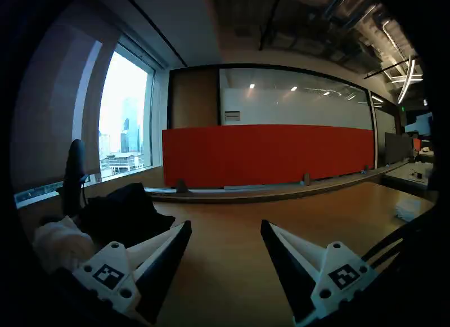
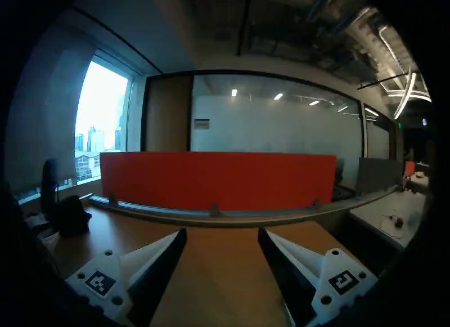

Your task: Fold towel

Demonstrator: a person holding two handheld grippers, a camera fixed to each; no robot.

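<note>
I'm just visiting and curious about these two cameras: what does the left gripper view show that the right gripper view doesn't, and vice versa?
Left gripper view: a crumpled white cloth, probably the towel, at lower left, and a small white item at the right of the wooden table. Right gripper view: a neighbouring white desk with a cable, seen close. Shared: that table, a red divider panel, a city window, a dark bundle, and the left gripper and right gripper, each open and empty.

The desk [image 1: 236, 259] looked like smooth wood with a soft sheen; the red panel [image 1: 264, 152] at twelve o'clock was matt. At eight o'clock lay crumpled white cloth [image 1: 59, 242]; the left gripper [image 1: 225, 224] was matt plastic.
</note>
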